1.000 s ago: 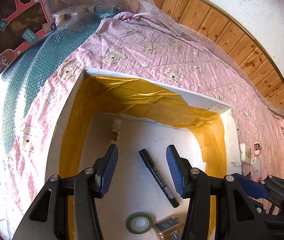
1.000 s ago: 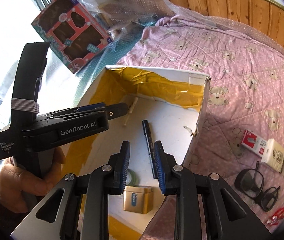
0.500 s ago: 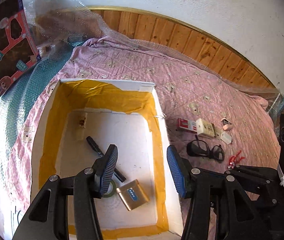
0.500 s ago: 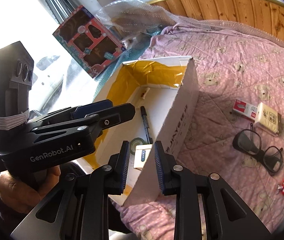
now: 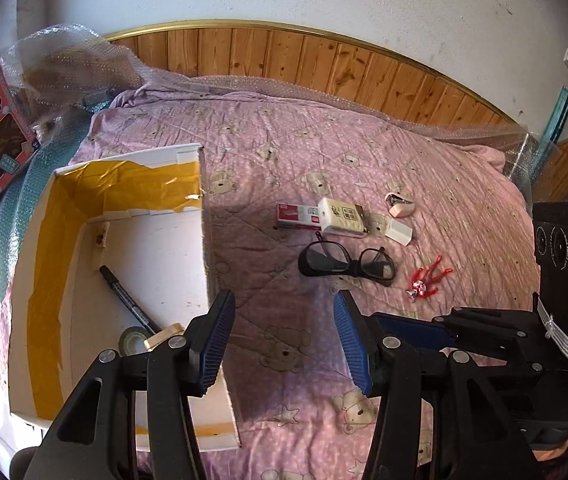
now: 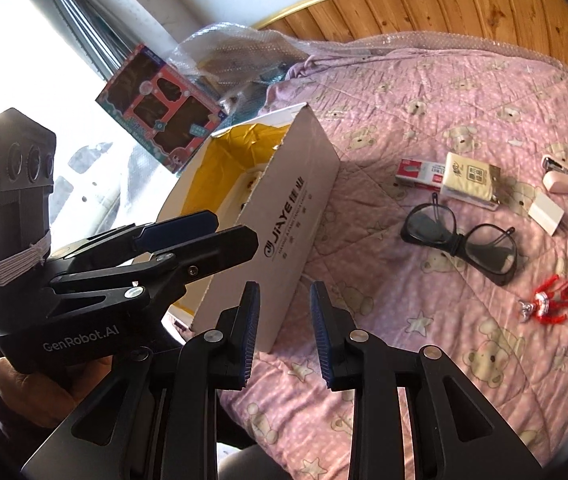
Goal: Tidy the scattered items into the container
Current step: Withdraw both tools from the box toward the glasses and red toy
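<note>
- Container: the white box [image 5: 203, 240] with yellow lining sits toward the left edge of the pink quilt [image 5: 364, 152].
- Already inside: black marker [image 5: 123, 296], tape roll [image 5: 133, 340], a tan item partly hidden by the left gripper [image 5: 281, 338], a small piece at the far wall.
- Left on the quilt, right of the box: black glasses [image 5: 346, 262], red-and-white packet [image 5: 298, 216], cream pack [image 5: 342, 216], white block [image 5: 398, 232], pink clipper case [image 5: 400, 205], red figure [image 5: 428, 280].
- Left gripper: jaws wide, empty.
- Right gripper [image 6: 284, 332]: narrower gap, empty.
- Judgement: under halfway; six items remain.
</note>
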Tool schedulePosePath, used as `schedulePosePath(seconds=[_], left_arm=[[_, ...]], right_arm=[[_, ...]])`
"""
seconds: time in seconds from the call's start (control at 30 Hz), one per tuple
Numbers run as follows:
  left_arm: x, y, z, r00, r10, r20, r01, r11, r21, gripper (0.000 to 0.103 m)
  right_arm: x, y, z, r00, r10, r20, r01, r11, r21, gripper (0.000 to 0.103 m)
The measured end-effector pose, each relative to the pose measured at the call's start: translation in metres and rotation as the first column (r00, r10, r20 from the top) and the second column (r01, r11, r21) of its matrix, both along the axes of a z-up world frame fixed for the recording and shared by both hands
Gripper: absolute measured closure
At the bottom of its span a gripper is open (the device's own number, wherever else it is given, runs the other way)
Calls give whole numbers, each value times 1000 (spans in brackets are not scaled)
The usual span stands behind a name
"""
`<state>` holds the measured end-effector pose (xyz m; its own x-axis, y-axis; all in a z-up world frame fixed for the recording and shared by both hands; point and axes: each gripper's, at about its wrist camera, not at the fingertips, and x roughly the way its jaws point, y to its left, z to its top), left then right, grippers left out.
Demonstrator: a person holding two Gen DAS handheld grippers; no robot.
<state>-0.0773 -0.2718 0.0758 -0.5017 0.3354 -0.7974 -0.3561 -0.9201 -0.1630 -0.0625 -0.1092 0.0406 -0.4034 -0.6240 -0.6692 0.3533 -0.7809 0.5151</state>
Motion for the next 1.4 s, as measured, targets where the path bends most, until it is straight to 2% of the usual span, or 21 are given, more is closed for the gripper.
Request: schedulePosePath(seconds=[0.43, 0.77, 0.97, 1.13, 1.27, 1.4], left_arm=[[5, 57, -20, 997, -66, 50, 67, 998, -16, 49], [-18, 94, -54, 988, -86, 128, 89, 996, -15, 45], [-38, 107, -85, 976, -66, 206, 63, 998, 17, 45], [-62, 112, -109, 957, -35, 286, 11, 996, 85, 45], [-80, 118, -128, 941, -23, 338, -17, 993, 116, 45], [-93, 115, -143, 935, 8, 354, -51, 992, 112, 45]], right_arm=[[6, 58, -30, 991, -122, 46, 124, 992, -38, 74], [-7, 103, -58, 962, -255, 98, 258, 966, -20, 72], [-25, 122, -79, 940, -319, 120, 319, 948, 24, 71], [-43, 132, -93, 924, -362, 123, 358, 932, 52, 68], [-61, 133, -99, 924, -372, 85, 367, 927, 76, 68], [-84, 128, -108, 932, -359, 52, 353, 930, 100, 67]])
